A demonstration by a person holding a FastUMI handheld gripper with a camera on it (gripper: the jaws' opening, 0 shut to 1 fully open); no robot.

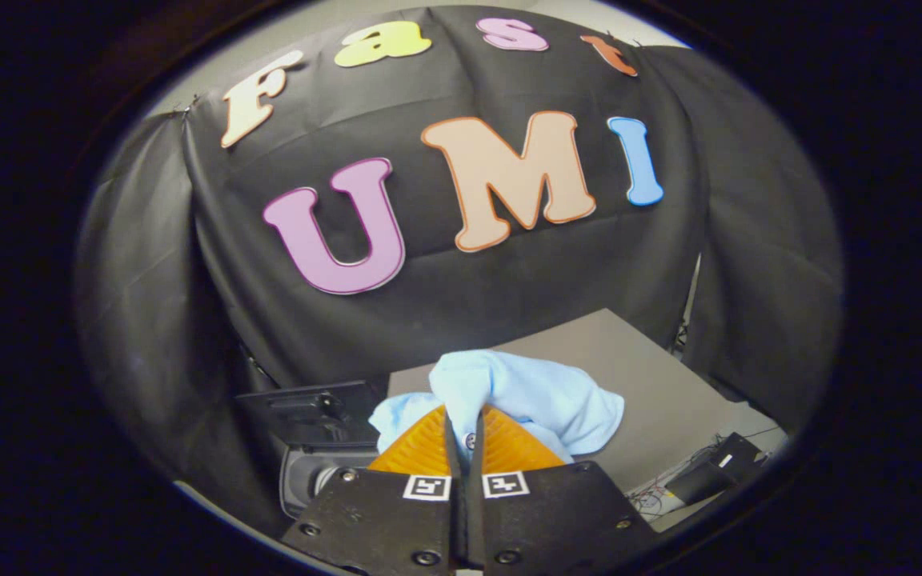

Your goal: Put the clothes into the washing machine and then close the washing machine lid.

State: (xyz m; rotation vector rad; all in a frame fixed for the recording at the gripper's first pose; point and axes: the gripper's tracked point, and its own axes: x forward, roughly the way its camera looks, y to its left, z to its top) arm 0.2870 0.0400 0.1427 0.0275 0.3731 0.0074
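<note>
Hanging from the tool, whose 2 fingers are pressed together on its fabric, the light blue cloth sits lifted above the grey counter. Carrying looks like the step in hand. Next, I judge, it must swing toward the dark washing machine just beside it and drop in.

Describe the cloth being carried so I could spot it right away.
Start at the black cloth wall, then drop to the grey table in front of it. Held up just ahead of the fingers, which are pinched shut on it, is a light blue cloth: soft, crumpled, the one pale thing here.
</note>
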